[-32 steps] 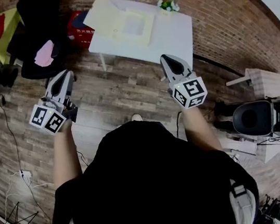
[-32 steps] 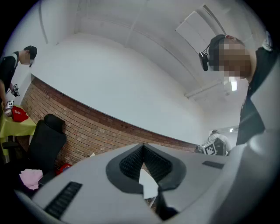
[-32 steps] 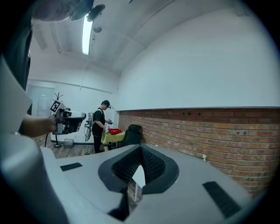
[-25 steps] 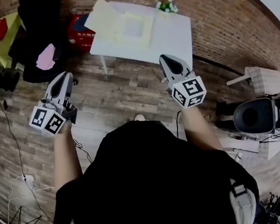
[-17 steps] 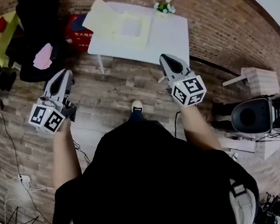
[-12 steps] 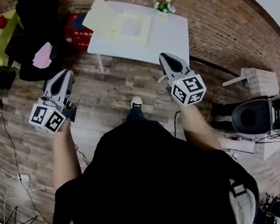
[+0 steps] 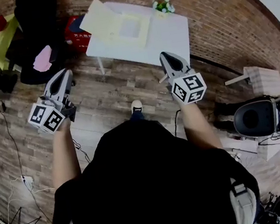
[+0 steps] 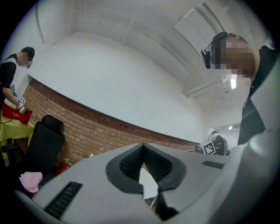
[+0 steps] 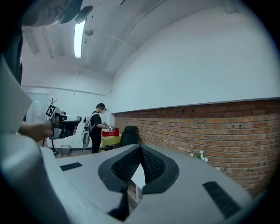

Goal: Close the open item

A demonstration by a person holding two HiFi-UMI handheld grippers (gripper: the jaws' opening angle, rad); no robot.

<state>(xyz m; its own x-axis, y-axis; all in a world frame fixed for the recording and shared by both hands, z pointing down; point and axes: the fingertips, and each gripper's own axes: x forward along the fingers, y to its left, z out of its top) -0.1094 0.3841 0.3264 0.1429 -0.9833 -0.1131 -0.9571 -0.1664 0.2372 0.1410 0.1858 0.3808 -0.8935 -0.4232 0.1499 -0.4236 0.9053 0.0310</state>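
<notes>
Approach stage. My left gripper (image 7: pixel 62 77) and right gripper (image 7: pixel 167 60) sit at mid-frame, both clenched and empty, well apart from the open box (image 7: pixel 118 27) on the white table (image 7: pixel 172 32), upper centre. Next move, as I judge it: step closer, then reach the raised lid.

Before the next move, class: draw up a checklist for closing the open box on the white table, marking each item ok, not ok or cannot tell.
1. Pale yellow box in sight on the white table: ok.
2. Its lid lies open to one side, nothing on it: ok.
3. Left gripper empty, jaws shut: ok.
4. Right gripper empty, jaws shut: ok.
5. Grippers at the box: not ok, both are short of the table, above the wooden floor.
6. Flowers apart from the box: ok.
</notes>
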